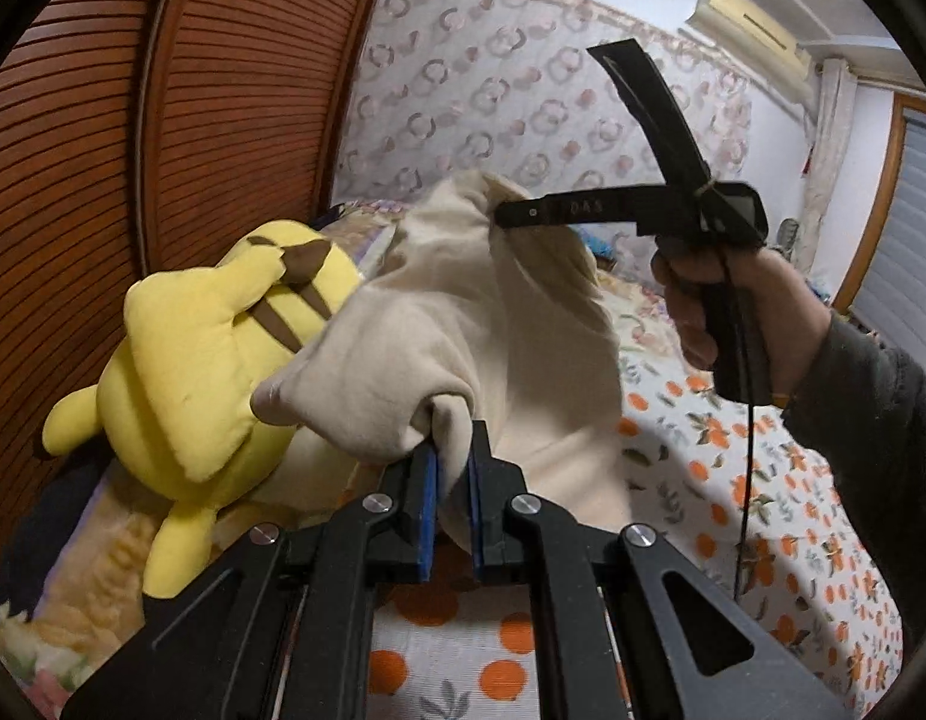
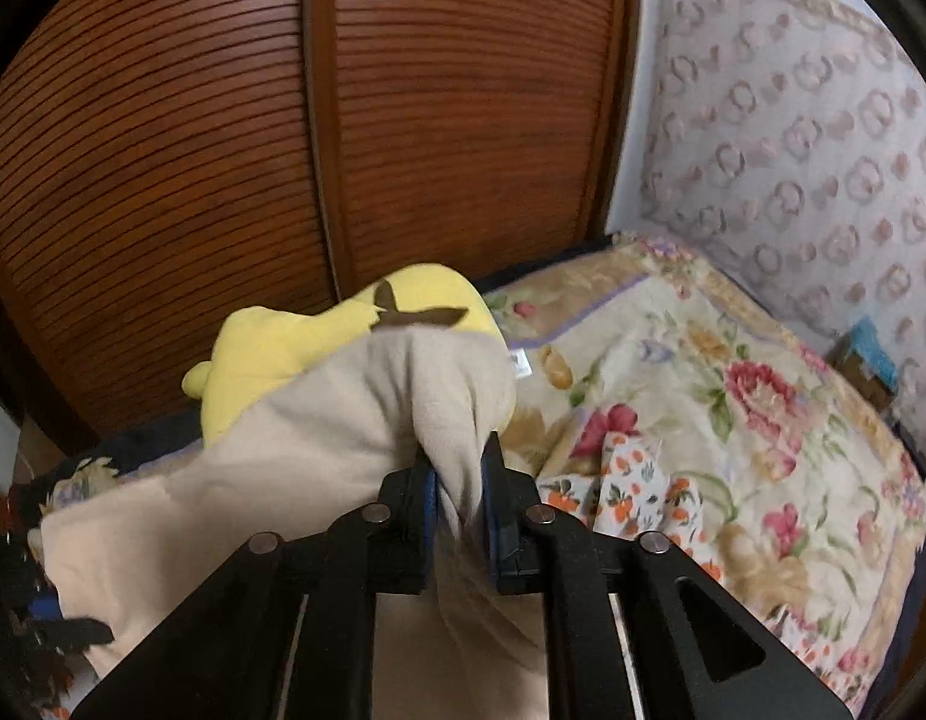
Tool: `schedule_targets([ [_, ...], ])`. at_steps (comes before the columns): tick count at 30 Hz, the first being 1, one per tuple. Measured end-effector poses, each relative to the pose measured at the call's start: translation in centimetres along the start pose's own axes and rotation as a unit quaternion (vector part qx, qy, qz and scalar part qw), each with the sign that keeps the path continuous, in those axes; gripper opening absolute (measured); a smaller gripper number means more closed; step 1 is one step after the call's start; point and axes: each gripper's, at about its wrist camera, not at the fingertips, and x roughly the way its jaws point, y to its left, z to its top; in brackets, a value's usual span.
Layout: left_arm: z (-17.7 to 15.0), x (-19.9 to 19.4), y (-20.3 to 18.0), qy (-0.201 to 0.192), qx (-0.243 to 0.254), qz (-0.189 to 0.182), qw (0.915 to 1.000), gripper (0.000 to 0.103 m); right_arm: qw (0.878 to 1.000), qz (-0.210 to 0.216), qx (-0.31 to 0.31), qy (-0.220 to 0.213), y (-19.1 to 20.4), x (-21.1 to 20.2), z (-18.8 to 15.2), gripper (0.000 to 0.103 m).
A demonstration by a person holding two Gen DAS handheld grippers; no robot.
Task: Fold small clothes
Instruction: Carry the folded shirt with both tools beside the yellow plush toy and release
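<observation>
A cream garment (image 1: 463, 330) hangs in the air above the bed, stretched between both grippers. My left gripper (image 1: 453, 450) is shut on one bunched edge of it. My right gripper (image 1: 505, 213) shows in the left wrist view, held in a hand, shut on the garment's far upper edge. In the right wrist view the right gripper (image 2: 459, 480) pinches a fold of the same cream garment (image 2: 318, 432), which drapes down to the left. Its lower part is hidden behind the gripper bodies.
A yellow plush toy (image 1: 210, 348) lies on the bed at the left, by the brown slatted wardrobe doors (image 2: 282, 120). A floral blanket (image 2: 733, 408) and an orange-print sheet (image 1: 763, 480) cover the bed. A patterned curtain (image 1: 523, 96) hangs behind.
</observation>
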Motion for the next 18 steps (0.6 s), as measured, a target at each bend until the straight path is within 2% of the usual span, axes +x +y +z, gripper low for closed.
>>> schedule_targets([
  [1,-0.1,0.1,0.1,0.002,0.001,0.002,1.0000,0.009,1.000,-0.009,0.007,0.002,0.6,-0.5,0.2,0.031],
  [2,0.0,-0.1,0.1,0.003,0.001,0.003,1.0000,0.009,1.000,-0.021,0.016,0.002,0.2,-0.2,0.4,0.036],
  [3,0.1,-0.1,0.1,0.004,0.002,0.009,0.9999,0.010,0.999,-0.029,0.025,0.001,-0.4,0.0,0.4,0.037],
  [4,0.1,-0.2,0.2,0.002,0.006,0.018,0.9998,0.014,0.999,-0.035,0.034,0.001,-0.8,0.5,0.4,0.037],
  [6,0.4,-0.6,0.1,-0.005,0.014,0.017,0.9997,0.026,0.998,-0.043,0.052,-0.001,-2.3,0.2,-0.2,0.038],
  [8,0.6,-1.3,0.1,-0.017,0.021,0.017,0.9995,0.045,0.997,-0.045,0.069,-0.003,-2.8,-0.3,-1.0,0.038],
  [10,0.9,-2.1,-0.2,-0.031,0.037,0.019,0.9987,0.048,0.995,-0.044,0.087,-0.010,-3.0,-1.4,-1.8,0.038],
  [12,1.2,-2.5,-0.3,-0.033,0.046,0.017,0.9982,0.060,0.994,-0.041,0.099,-0.022,-2.8,-2.7,-2.9,0.038],
  [13,1.4,-2.8,-0.4,-0.037,0.046,0.015,0.9981,0.073,0.994,-0.041,0.102,-0.027,-2.5,-3.4,-3.8,0.038],
  [14,1.5,-3.1,-0.4,-0.041,0.046,0.012,0.9980,0.083,0.993,-0.041,0.103,-0.030,-2.3,-4.0,-4.1,0.038],
  [18,2.1,-4.0,-1.4,-0.048,0.059,0.003,0.9971,0.086,0.992,-0.039,0.110,-0.047,-1.0,-6.4,-6.0,0.038],
])
